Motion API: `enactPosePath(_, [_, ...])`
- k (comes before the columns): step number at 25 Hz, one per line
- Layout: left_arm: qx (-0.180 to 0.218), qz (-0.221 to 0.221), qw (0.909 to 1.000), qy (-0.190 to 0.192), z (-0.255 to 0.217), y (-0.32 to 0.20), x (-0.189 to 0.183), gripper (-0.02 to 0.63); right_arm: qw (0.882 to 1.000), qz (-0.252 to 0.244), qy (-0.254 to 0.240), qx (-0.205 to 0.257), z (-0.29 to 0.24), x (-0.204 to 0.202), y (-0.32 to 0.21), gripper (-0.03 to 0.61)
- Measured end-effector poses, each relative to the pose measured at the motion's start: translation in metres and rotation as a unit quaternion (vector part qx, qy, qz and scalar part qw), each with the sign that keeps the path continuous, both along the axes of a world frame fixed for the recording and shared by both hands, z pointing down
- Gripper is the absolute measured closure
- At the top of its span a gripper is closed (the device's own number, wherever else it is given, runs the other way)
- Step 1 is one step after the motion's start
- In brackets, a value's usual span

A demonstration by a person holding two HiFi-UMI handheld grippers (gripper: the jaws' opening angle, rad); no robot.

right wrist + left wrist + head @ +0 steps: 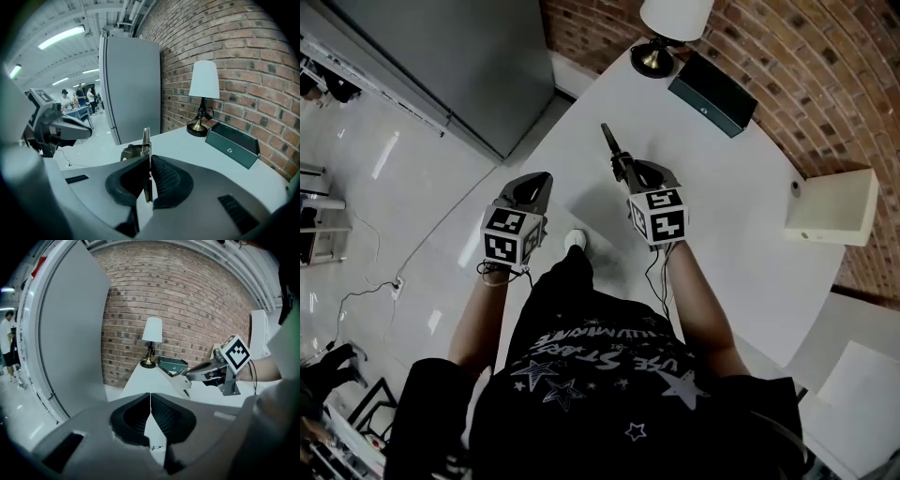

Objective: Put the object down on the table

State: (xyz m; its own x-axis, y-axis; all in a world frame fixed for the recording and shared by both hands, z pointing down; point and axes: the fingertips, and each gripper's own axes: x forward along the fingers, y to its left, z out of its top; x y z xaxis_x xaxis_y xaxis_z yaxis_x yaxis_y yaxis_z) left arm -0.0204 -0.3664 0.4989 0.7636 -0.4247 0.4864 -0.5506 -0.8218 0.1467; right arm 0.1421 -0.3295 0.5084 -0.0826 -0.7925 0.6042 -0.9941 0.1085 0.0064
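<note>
My right gripper [628,171] is shut on a thin, dark, flat metal object [609,141] that sticks out forward over the white table [741,216]. In the right gripper view the object [146,138] stands edge-on between the shut pads of the right gripper [149,161], with a bent metal part [132,151] at its far end. My left gripper [537,185] is level with the right one, near the table's left edge. In its own view the left gripper [150,398] is shut with nothing between the jaws.
A lamp with a white shade [664,33] and a dark green box [712,94] stand at the table's far end by the brick wall. A cream box [831,207] sits at the right edge. A grey cabinet [450,66] stands to the left on the glossy floor.
</note>
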Motion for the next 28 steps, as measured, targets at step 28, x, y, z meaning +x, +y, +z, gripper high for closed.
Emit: enactPosePath(28, [-0.036, 0.003, 0.9993, 0.01, 0.03, -0.115, 0.005, 0.592, 0.952, -0.056, 0.282, -0.11, 0.058, 0.013, -0.133, 0.566])
